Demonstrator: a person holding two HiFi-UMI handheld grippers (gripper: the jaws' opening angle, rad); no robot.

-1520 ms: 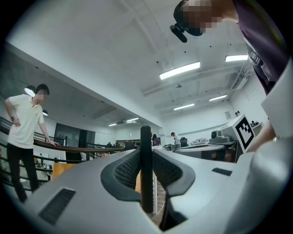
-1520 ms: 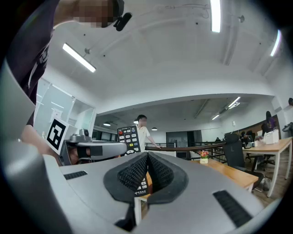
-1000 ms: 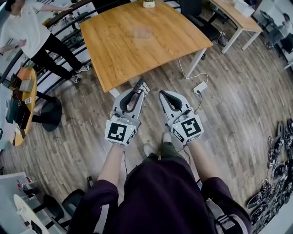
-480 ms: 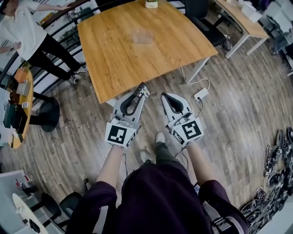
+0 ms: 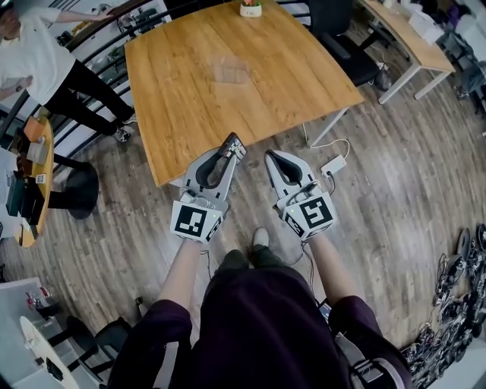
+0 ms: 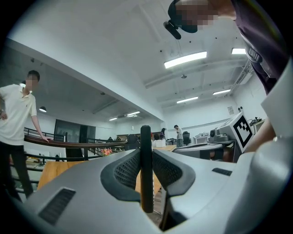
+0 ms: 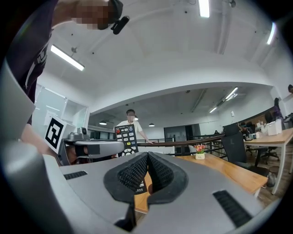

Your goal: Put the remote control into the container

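A black remote control [image 5: 232, 143] with coloured buttons is clamped between the jaws of my left gripper [image 5: 228, 152]; its top sticks out past the fingertips. In the left gripper view the remote control [image 6: 146, 169] shows edge-on between the pads. The right gripper view shows its button face [image 7: 126, 139]. My right gripper [image 5: 272, 157] is beside the left, shut with nothing in it [image 7: 147, 157]. Both hang over the floor just short of the wooden table [image 5: 182, 106]. A clear container [image 5: 230, 71] sits on the table's far half.
A small flower pot [image 5: 250, 7] stands at the table's far edge. A person in a white shirt [image 5: 42, 64] stands by a railing at the left. An office chair [image 5: 345, 45], a floor power strip [image 5: 332, 163] and a second table [image 5: 414, 42] are to the right.
The table's near edge has come closer to both grippers as the person walks toward it. The left gripper still holds the remote; the right stays shut.
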